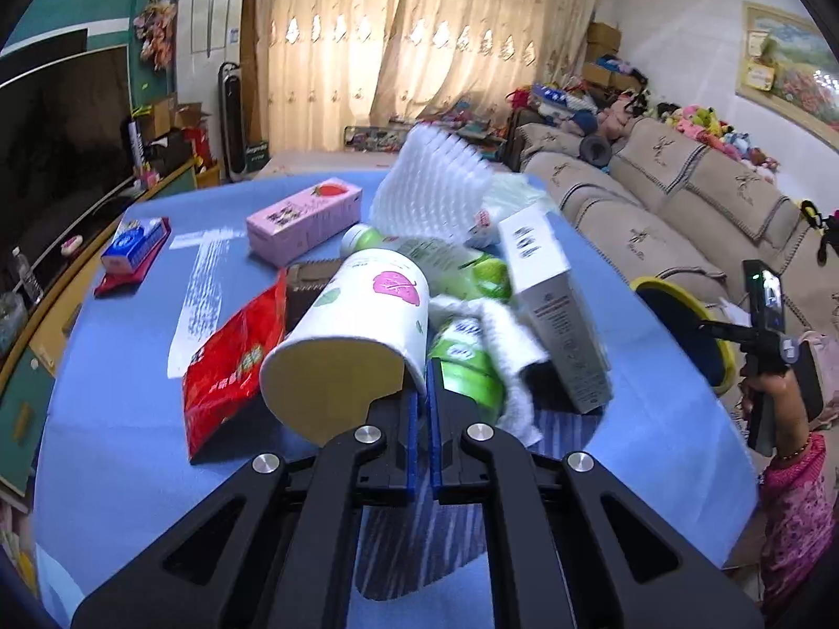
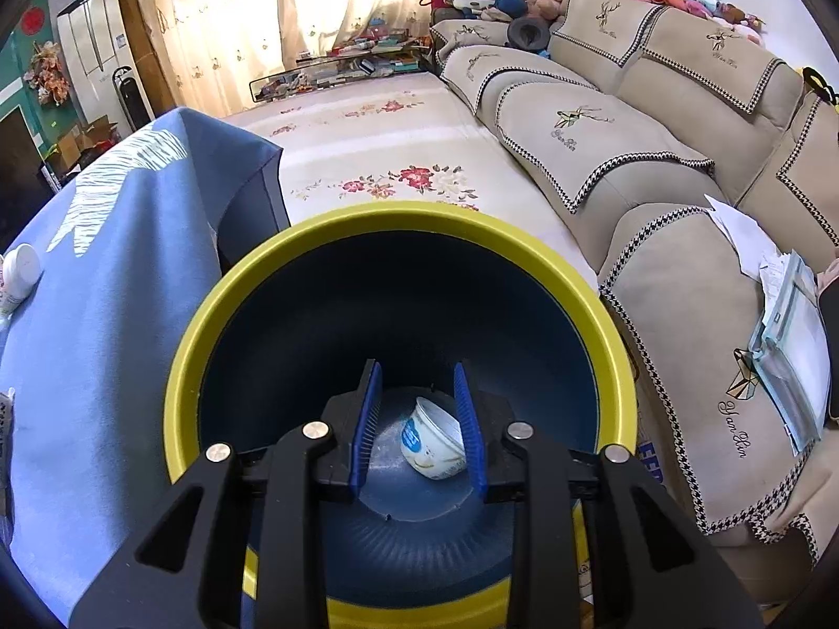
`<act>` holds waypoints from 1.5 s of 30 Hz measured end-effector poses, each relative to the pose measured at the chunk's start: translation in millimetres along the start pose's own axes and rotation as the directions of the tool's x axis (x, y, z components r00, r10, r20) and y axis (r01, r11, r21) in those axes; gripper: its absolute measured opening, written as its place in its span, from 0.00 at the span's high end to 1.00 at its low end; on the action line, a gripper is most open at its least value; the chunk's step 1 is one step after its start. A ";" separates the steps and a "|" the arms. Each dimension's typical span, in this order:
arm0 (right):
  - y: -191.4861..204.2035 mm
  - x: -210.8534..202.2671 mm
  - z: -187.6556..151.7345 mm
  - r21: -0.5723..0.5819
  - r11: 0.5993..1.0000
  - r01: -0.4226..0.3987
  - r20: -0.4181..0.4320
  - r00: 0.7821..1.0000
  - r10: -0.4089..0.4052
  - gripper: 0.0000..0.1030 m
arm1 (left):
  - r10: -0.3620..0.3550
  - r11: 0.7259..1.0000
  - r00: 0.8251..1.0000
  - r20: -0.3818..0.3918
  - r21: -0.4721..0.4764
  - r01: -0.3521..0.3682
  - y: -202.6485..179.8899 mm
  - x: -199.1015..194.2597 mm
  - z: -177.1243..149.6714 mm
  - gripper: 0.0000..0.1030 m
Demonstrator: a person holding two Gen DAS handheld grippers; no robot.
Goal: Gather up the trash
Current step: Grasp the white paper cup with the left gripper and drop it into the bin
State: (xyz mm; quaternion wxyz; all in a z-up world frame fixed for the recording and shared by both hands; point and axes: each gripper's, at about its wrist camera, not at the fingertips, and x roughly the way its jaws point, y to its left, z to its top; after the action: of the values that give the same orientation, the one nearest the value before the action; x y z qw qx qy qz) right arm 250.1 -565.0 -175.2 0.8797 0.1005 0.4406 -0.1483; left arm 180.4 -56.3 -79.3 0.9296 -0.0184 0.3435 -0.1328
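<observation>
My left jaws (image 1: pixel 423 393) pinch the paper cup's (image 1: pixel 356 325) thin rim; it could slip free. My right jaws (image 2: pixel 417 419) clamp the bin (image 2: pixel 293 251) rim.

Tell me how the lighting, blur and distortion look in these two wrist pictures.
Left wrist view: backlit curtains glow, white foam netting is motion-smeared, blue tablecloth edges bow from fisheye. Right wrist view: sharp and evenly lit, only the bin interior is dark; sofa lines curve.
</observation>
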 end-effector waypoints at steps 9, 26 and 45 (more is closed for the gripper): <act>-11.5 -28.4 -5.1 0.016 1.000 -0.005 0.052 0.999 0.004 0.73 | -0.039 0.997 0.997 0.067 0.070 0.035 -31.2 -40.7 13.2 0.96; -78.0 -114.5 -39.8 0.113 0.993 0.023 0.207 0.977 -0.046 0.65 | -0.326 0.898 0.945 -0.007 0.310 0.312 -193.3 -33.5 53.3 0.96; -154.4 -126.2 -84.3 0.266 0.961 0.071 0.177 0.977 -0.121 0.44 | -0.338 0.797 0.899 -0.278 0.423 0.431 -358.1 142.8 40.9 0.94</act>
State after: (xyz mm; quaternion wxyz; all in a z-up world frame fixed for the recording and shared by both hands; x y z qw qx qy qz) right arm 61.7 -661.8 -130.6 0.8891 0.1779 0.3354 -0.2558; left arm 226.9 -441.0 -93.7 0.8219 0.1526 0.3754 -0.4004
